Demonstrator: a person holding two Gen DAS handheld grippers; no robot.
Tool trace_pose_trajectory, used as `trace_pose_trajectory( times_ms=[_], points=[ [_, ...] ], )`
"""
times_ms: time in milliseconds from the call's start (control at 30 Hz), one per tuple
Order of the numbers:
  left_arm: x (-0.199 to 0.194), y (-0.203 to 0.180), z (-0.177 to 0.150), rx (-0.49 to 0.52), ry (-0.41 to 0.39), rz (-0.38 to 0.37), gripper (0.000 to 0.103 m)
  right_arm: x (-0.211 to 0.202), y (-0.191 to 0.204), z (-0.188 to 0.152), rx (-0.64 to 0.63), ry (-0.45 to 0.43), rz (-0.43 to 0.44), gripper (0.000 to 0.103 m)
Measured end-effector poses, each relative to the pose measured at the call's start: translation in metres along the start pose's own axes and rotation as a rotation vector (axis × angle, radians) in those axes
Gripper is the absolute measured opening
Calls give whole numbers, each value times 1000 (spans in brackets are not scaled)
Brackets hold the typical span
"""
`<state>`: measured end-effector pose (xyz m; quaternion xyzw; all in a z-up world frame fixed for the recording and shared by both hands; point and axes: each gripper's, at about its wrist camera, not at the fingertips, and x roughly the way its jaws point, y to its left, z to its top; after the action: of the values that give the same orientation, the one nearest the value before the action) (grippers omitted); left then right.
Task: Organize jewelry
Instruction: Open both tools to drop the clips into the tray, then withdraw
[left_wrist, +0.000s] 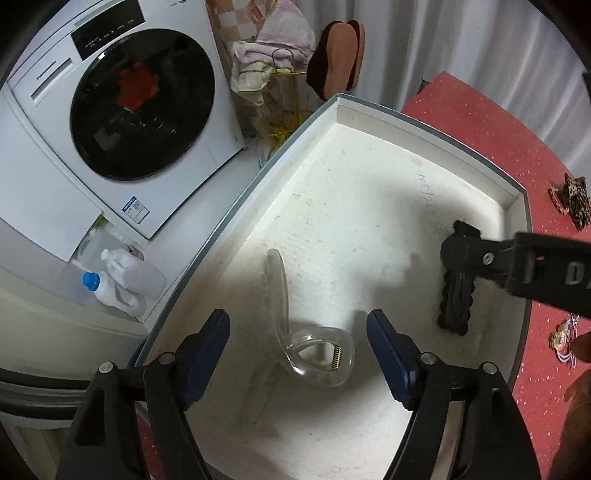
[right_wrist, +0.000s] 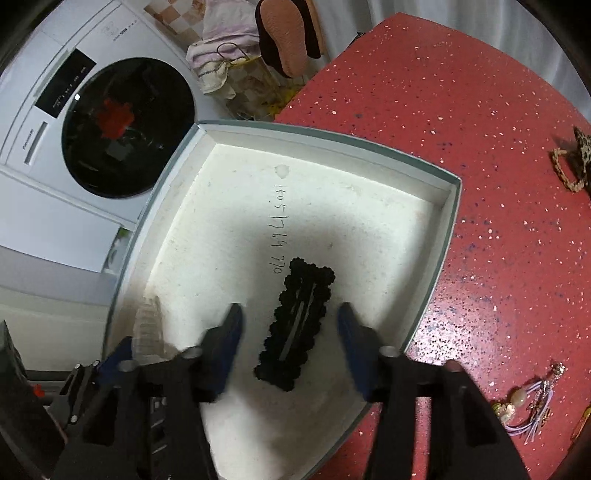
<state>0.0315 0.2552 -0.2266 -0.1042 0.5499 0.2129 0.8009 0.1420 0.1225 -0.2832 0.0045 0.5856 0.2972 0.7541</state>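
Note:
A shallow white box (left_wrist: 369, 107) with a grey rim lies on the red table (right_wrist: 480, 110). A clear plastic hair claw (left_wrist: 317, 354) rests on the box floor between the fingers of my left gripper (left_wrist: 297, 321), which is open, its blue pads apart from the claw. A black scalloped snap clip (right_wrist: 295, 325) lies flat on the box floor between the fingers of my right gripper (right_wrist: 291, 312), also open and not touching it. In the left wrist view the black clip (left_wrist: 456, 302) shows under the right gripper's finger (left_wrist: 461, 251). The clear claw (right_wrist: 149, 325) peeks in at the right wrist view's left.
A leopard-print hair tie (right_wrist: 576, 162) and purple beaded hair ties (right_wrist: 528, 406) lie on the red table right of the box. Beyond the table's left edge stand a white washing machine (left_wrist: 110, 110), plastic bottles (left_wrist: 110, 284) on the floor and a laundry basket (left_wrist: 273, 55).

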Motion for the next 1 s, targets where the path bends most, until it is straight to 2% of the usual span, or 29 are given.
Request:
trace_pose_trajectory(
  times_ms=[133, 167, 200, 267, 567, 633, 833, 1000],
  points=[
    [0, -1, 1, 10, 11, 19, 78, -14, 1, -1, -2, -21, 22, 66],
    [-1, -1, 1, 13, 4, 29, 88, -19, -1, 0, 5, -33, 29, 71],
    [-3, -1, 1, 16, -1, 38, 103, -25, -3, 0, 12, -44, 37, 73],
    [-7, -4, 0, 24, -20, 54, 103, -35, -6, 0, 23, -63, 46, 78],
    [-20, -5, 1, 58, -12, 61, 103, -72, -36, -9, 105, -122, 60, 83],
    [-30, -11, 4, 72, -16, 61, 103, -79, -46, -14, 130, -131, 57, 90],
    [-57, -36, 6, 129, -35, 20, 103, -103, -78, -37, 200, -147, 38, 91],
    [-77, -67, 9, 169, -53, -27, 103, -126, -110, -60, 252, -164, -17, 91]
  ],
)
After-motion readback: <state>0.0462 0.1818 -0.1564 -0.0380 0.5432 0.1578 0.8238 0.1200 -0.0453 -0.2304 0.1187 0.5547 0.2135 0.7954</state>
